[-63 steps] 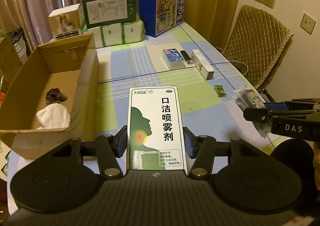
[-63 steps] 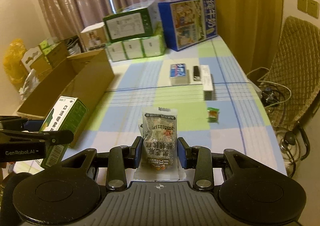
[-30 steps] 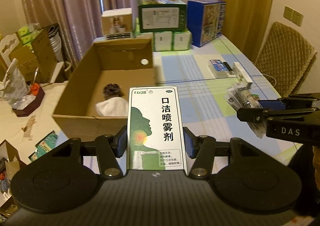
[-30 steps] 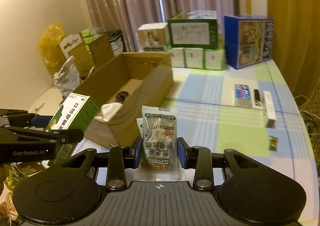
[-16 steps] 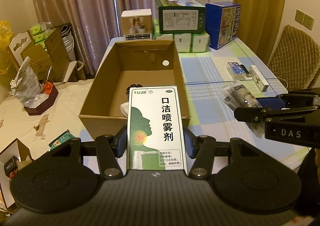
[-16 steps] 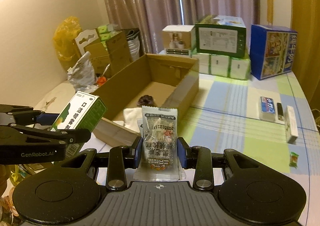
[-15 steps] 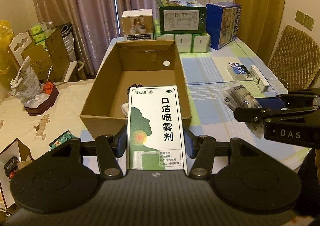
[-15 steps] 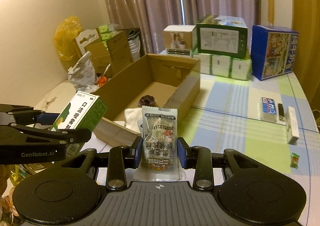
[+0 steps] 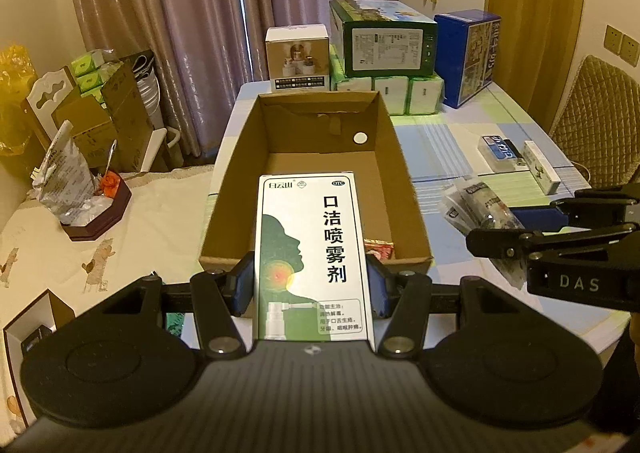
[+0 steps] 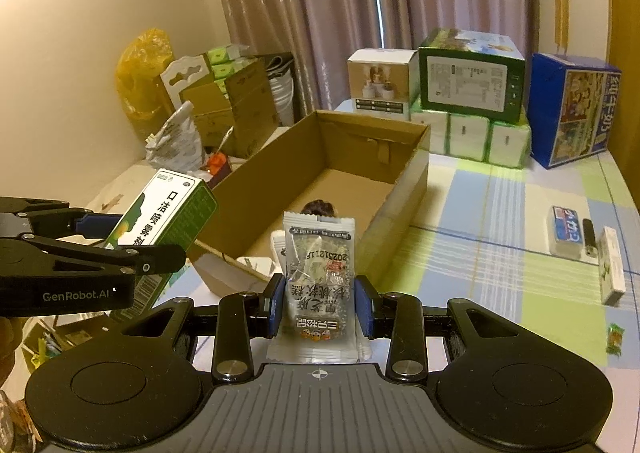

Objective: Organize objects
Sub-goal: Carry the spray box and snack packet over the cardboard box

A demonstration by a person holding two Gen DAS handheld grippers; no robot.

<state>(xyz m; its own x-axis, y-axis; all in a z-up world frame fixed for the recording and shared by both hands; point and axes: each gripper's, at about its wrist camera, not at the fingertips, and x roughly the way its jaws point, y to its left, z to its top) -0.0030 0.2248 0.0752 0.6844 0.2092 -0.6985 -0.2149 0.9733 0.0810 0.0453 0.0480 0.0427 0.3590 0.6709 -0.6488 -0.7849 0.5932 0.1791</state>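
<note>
Left wrist view: the left gripper (image 9: pixel 310 289) clamps a green-and-white spray box (image 9: pixel 310 253) at frame centre, upright before the open cardboard box (image 9: pixel 408 189) — a red wrapper (image 9: pixel 379 249) lies in its near corner. In the right wrist view, the right gripper (image 10: pixel 319 309) pinches a clear snack packet (image 10: pixel 318 277) low in the frame, the cardboard box behind it on the checked tablecloth (image 10: pixel 500 221).

left claw (image 9: pixel 310 287) now facing cardboard box (image 9: pixel 408 189), right claw (image 10: pixel 320 307) nearer
</note>
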